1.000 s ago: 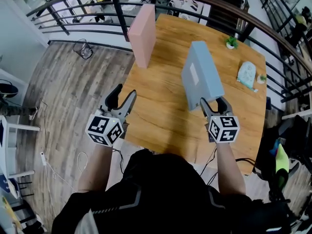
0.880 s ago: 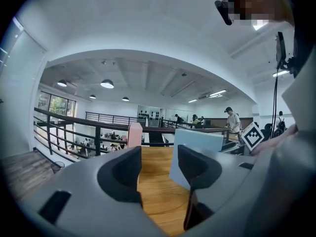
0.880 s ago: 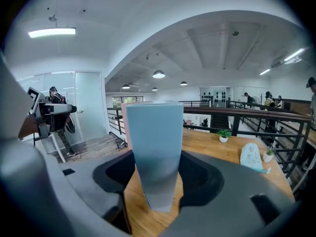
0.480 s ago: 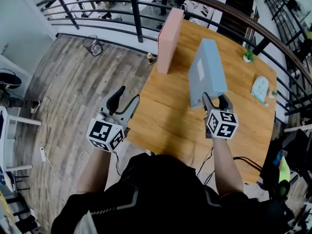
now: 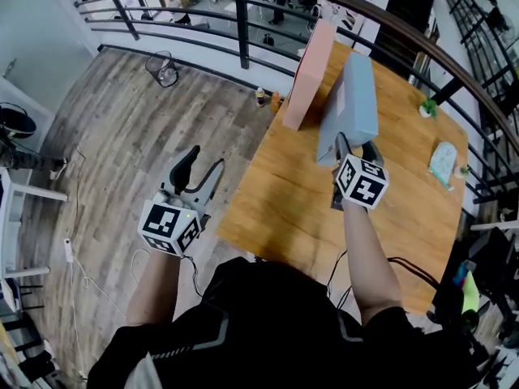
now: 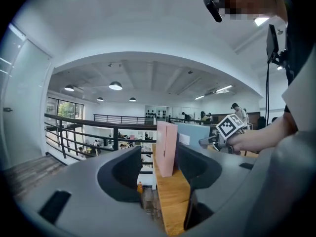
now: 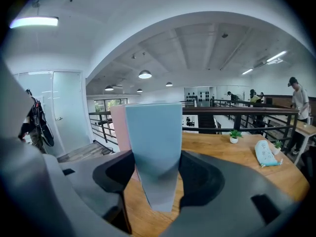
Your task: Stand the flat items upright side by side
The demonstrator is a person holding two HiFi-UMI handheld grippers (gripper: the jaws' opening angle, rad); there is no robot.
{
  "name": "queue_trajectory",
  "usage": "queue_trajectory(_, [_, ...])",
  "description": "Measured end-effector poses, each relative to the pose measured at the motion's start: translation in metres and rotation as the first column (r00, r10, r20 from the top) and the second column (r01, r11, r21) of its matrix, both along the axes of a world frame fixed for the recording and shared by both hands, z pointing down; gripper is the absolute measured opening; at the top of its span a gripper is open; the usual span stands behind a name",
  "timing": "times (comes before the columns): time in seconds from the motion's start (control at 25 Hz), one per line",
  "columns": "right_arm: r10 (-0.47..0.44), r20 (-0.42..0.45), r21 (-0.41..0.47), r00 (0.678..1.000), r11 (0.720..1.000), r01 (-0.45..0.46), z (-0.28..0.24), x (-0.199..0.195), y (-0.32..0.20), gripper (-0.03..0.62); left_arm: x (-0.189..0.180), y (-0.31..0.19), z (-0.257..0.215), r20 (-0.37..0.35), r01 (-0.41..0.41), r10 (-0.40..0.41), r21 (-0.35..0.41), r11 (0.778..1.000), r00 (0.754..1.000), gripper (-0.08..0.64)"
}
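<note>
Wooden surface (image 5: 284,209), head view: pink box (image 5: 312,71) stands upright at the far left edge, close to the railing (image 5: 243,6). The right gripper (image 5: 357,146) is clamped on the near end of the blue box (image 5: 357,104), which is on edge. A second ago the two boxes were well apart; now the blue box is just right of the pink one with a thin gap between them. They run roughly parallel, so the side-by-side placement looks almost done. The left gripper (image 5: 207,162) is off the surface over the wood floor, jaws apart and holding nothing. A small plant (image 5: 427,108) and a pale pouch (image 5: 443,162) sit far right, out of the way.

Left gripper view: the left gripper (image 6: 159,167) has wide open jaws with nothing in them. The pink box (image 6: 166,154) only shows through the gap, far off and upright on the surface's (image 6: 170,196) edge. The blue box (image 6: 195,132) is just behind it.

Right gripper view: the right gripper (image 7: 157,181) has both jaws against the blue box (image 7: 153,142), a fairly wide grip since the box fills the gap. The pink box (image 7: 118,127) peeks out just left of it. I can't tell whether the blue box's bottom edge rests on the surface (image 7: 222,152) yet. Likely remaining steps are to set it down square and then let go without tipping it.
</note>
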State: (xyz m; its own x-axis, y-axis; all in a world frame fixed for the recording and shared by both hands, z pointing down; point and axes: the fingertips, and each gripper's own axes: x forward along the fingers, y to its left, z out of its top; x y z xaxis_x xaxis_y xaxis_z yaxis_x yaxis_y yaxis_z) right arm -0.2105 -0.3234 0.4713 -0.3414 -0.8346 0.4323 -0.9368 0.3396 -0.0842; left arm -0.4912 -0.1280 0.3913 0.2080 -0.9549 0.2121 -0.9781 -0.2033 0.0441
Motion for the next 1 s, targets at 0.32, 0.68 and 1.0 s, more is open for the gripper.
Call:
queue_trajectory(0.32, [0.063,0.021,-0.001,0.998,0.998,-0.063,-0.002,-0.040,-0.045,0.291,-0.041,0.012,-0.010,-0.020,0.064,-0.064,0.026,0.998,0.998,0.247])
queue_trajectory(0.68, [0.106,0.067,-0.025,0.992,0.994,-0.105,-0.002,-0.065,-0.070,0.299,-0.068,0.019,-0.017,-0.013,0.136,-0.135,0.038,0.990,0.991,0.242])
queue_trajectory(1.0, [-0.130,0.092,-0.054,0.987,0.989,0.135,0.016,-0.074,-0.056,0.364,-0.068,0.022,-0.009,-0.038,0.156,-0.154,0.032,0.987,0.987,0.242])
